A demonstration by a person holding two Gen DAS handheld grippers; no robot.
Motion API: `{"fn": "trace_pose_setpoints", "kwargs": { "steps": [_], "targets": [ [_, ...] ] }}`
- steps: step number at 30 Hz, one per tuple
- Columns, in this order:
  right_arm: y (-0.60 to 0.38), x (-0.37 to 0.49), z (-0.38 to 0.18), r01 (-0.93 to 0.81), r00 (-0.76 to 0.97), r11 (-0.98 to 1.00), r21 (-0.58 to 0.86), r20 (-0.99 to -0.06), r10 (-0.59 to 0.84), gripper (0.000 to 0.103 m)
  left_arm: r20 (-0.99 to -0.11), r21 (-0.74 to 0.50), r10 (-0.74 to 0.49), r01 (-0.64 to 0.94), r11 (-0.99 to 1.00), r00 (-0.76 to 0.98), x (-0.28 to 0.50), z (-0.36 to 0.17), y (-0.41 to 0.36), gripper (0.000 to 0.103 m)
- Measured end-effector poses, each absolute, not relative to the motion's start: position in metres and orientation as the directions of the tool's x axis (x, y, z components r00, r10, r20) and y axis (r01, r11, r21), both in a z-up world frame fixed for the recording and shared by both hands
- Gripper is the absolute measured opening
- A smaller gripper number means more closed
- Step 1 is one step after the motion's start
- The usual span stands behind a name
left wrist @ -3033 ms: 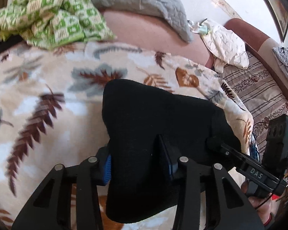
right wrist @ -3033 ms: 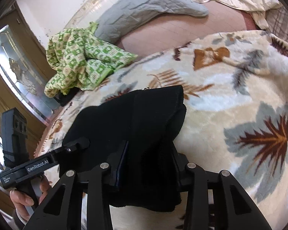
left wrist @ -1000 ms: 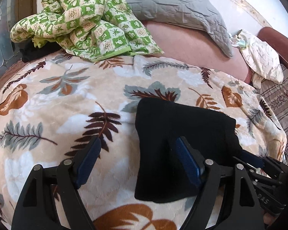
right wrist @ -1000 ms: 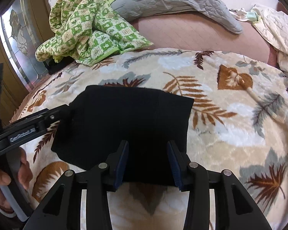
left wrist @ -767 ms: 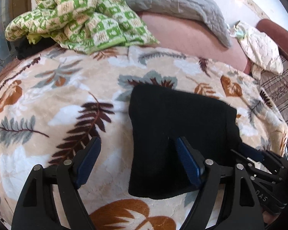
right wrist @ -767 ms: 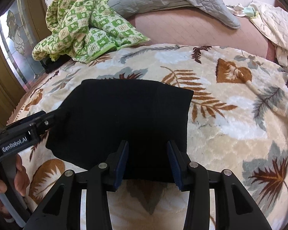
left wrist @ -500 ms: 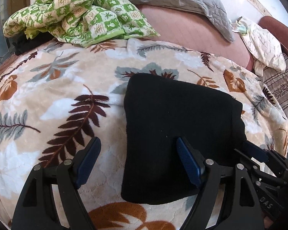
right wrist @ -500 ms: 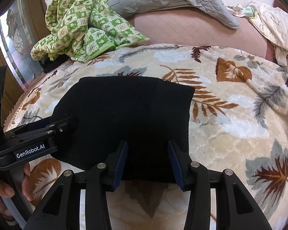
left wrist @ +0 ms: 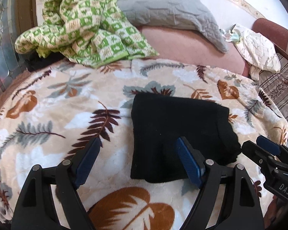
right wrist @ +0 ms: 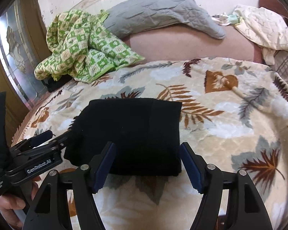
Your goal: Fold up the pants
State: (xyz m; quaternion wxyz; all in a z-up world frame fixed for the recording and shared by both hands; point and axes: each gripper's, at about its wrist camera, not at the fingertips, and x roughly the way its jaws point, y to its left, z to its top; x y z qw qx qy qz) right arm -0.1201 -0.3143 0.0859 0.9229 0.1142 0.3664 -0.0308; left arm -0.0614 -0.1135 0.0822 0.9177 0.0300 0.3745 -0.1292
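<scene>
Black pants [left wrist: 174, 132] lie folded into a compact rectangle on the leaf-patterned fleece blanket [left wrist: 53, 103] covering the bed, roughly at its centre. Left gripper [left wrist: 138, 159] is released, its jaws spread wide: one blue pad [left wrist: 88, 159] sits over bare blanket to the left of the garment, the other over the near part of the black cloth, with nothing clamped between them. Right gripper [right wrist: 147, 164] is likewise released, jaws apart and straddling the near edge of the folded pants, no fabric pinched. In the right wrist view the left gripper's tip is at the garment's left edge; whether it touches cannot be told. In the left wrist view the right gripper appears just beside the garment's right corner. A green checked quilt [right wrist: 80, 46] is heaped at the far left of the bed, a grey quilted pillow [right wrist: 159, 11] lies along the wall, and a cream cloth [left wrist: 257, 49] rests at the far right.
</scene>
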Motion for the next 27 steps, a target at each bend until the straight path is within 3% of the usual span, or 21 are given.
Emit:
{"fn": "trace_pose_setpoints", "kwargs": {
  "steps": [7,27],
  "targets": [
    [-0.313,-0.145,0.102,0.138,0.749,0.975,0.173,-0.663,0.011,0.076,-0.646,-0.059,-0.234,0.258,0.964,0.727,-0.089,0.104,-0.103,0.083],
    [-0.293,-0.162,0.106,0.115,0.750,0.980,0.164,-0.661,0.023,0.077,-0.632,-0.046,-0.217,0.244,0.969,0.744,-0.111,0.109,-0.093,0.083]
  ]
}}
